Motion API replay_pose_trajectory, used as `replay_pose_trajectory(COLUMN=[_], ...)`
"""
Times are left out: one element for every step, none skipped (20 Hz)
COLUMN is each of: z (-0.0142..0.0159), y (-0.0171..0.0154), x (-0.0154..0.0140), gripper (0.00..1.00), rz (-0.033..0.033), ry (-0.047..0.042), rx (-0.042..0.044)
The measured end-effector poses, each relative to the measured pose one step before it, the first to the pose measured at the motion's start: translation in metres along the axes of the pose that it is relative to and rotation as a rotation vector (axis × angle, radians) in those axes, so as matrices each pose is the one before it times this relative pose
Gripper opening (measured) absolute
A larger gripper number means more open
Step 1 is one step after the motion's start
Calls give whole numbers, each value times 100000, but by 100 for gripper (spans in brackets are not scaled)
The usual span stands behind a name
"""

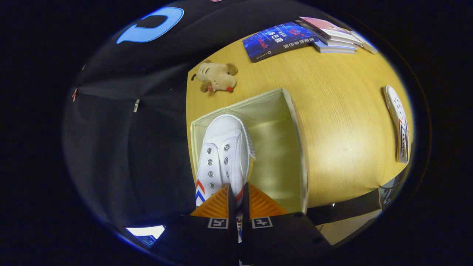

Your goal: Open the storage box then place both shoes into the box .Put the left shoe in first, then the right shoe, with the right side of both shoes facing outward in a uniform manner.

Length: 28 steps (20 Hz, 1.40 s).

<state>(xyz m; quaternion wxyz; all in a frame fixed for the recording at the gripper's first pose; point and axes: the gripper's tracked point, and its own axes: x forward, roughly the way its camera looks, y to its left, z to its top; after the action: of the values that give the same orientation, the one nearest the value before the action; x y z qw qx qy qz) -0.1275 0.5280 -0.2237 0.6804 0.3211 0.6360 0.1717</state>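
Tongs (236,201) at lower centre of frame, nearly closed, clamped on the heel end of a white canvas shoe (223,155) with both fingers pressing its sides. Shoe stretching ahead of the fingers, toe pointing up-frame, hanging over the left part of an open cream storage box (295,147) on the wooden bench (340,122). Second white shoe (399,123) far right on the bench, well apart. Plush dog (217,77) above the box; blue book (279,40) and stacked books (334,35) at upper right.

Bright overhead glare on table (332,122), fisheye-warped edges
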Motion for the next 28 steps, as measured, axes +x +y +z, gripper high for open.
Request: replay_pose_trajectory(z=[-53,-31,-52,-159,-210,-217,-86,-15,-50,65,94,135,160,8,-179,-314,-274,-283,-187,-134,-206,-11,10,132,293,276,294,436], y=[-219,-131,-87,-170,-93,-86,4,-37,8,-41,26,122,262,223,353,366,509,905,854,634,382,119,62,-183,-99,-125,-60,-44], x=[711,547,472,351,254,257,331,252,115,198,158,187,262,211,161,119,299,16,-585,-319,-321,-442,-447,-514,-609,-737,-773,-996], gripper=[8,8,8,8,8,8,8,8,8,8,8,8,8,8,9,13,18,30,34,46,57,63,69,76,79,85,88,90], rz=[-543,-592,-791,-652,-500,-273,-79,-6,92,275,604,1053,1250,1493,1753,1866,2693,4166,2815,2273,1516,1248,983,429,532,831,905,1300], ry=[785,715,266,688,470,930,560,312,-40,-319,-501,-461,-689,96,812,1439,1306,1179,665,595,373,225,154,-356,-775,-1012,-1013,-1572], rx=[956,273,-291,-1028,-642,-321,37,-26,-651,-993,-935,-984,-819,-968,-655,-664,276,1347,339,-700,-790,-489,-247,-397,-336,-345,-431,-685])
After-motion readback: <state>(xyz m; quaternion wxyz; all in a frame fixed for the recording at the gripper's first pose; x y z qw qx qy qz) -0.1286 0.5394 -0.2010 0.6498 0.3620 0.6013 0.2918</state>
